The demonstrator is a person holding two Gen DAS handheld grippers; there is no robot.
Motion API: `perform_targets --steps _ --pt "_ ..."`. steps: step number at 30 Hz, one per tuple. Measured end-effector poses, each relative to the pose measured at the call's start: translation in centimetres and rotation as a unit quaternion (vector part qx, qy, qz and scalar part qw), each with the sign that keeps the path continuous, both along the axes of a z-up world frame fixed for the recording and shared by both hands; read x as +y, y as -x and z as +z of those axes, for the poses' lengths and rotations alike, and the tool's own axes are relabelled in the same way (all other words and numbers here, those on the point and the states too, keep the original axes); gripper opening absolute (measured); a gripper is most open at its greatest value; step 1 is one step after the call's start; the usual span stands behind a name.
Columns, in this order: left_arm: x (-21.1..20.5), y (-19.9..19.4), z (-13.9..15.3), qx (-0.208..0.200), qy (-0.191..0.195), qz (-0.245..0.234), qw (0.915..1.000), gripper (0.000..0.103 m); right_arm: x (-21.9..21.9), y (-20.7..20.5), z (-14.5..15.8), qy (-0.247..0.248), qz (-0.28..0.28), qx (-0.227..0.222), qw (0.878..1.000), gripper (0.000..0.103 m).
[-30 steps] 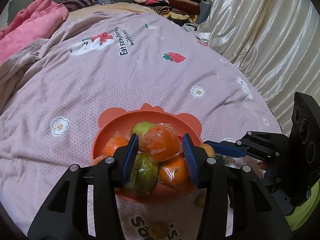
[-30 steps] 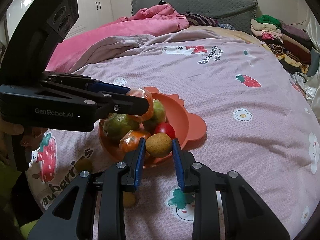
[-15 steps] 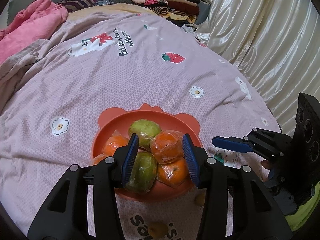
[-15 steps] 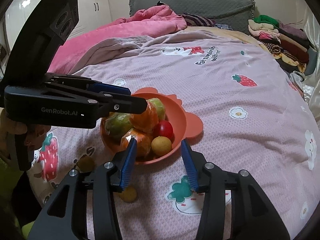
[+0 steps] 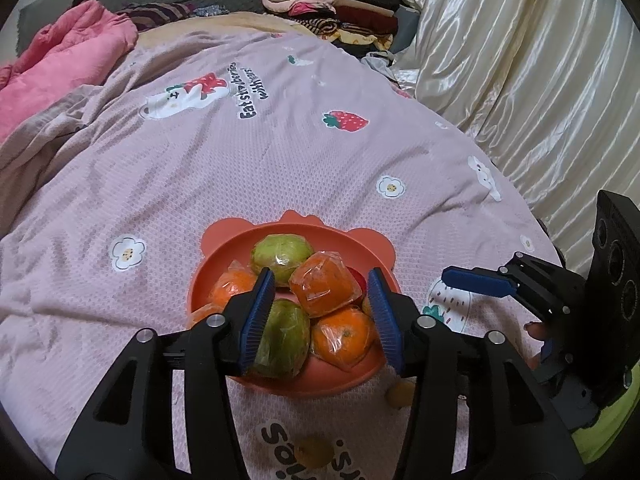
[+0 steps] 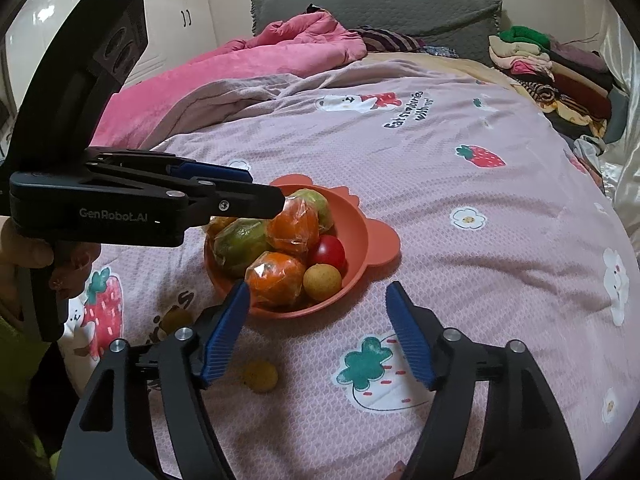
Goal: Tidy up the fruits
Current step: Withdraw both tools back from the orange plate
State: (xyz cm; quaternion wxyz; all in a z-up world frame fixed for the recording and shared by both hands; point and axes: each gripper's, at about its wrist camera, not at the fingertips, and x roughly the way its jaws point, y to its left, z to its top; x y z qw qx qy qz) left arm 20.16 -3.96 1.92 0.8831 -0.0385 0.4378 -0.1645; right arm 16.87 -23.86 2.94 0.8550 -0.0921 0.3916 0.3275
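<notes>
An orange bowl [image 5: 294, 234] [image 6: 360, 248] on the pink bedsheet holds wrapped oranges [image 5: 325, 289] [image 6: 276, 278], green fruits [image 5: 282, 254] [image 6: 240, 244], a red fruit [image 6: 329, 251] and a small yellow fruit [image 6: 322, 282]. My left gripper [image 5: 322, 316] is open just above the pile, empty, jaws either side of the top wrapped orange [image 6: 294, 230]. My right gripper [image 6: 318, 334] is open and empty, pulled back from the bowl's near rim. Two small yellow fruits lie loose on the sheet [image 6: 260, 376] [image 6: 178, 319], also in the left wrist view [image 5: 400, 394] [image 5: 316, 454].
A pink blanket [image 6: 256, 60] is heaped at the far side of the bed. Folded clothes [image 5: 332, 8] [image 6: 552, 68] are stacked at the far corner. A shiny cream curtain [image 5: 520, 72] hangs along the bed's right edge. A white wardrobe [image 6: 168, 20] stands beyond.
My left gripper let the top wrapped orange down onto the pile and opened. My right gripper released the small yellow fruit into the bowl, opened wide and drew back.
</notes>
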Motion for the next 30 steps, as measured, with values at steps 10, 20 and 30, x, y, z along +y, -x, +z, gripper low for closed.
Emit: perform_targets --steps 10,20,30 --pt "-0.1 1.5 1.0 -0.015 -0.007 0.003 0.9999 0.057 -0.5 0.6 0.2 0.002 -0.010 0.000 1.000 0.077" --pt "0.6 3.5 2.0 -0.030 -0.010 0.018 0.9994 0.069 -0.6 1.6 0.6 0.004 -0.009 -0.003 1.000 0.080" --pt "1.1 5.6 2.9 -0.043 -0.005 0.027 0.9987 0.080 -0.6 2.7 1.0 0.007 -0.010 -0.006 1.000 0.086"
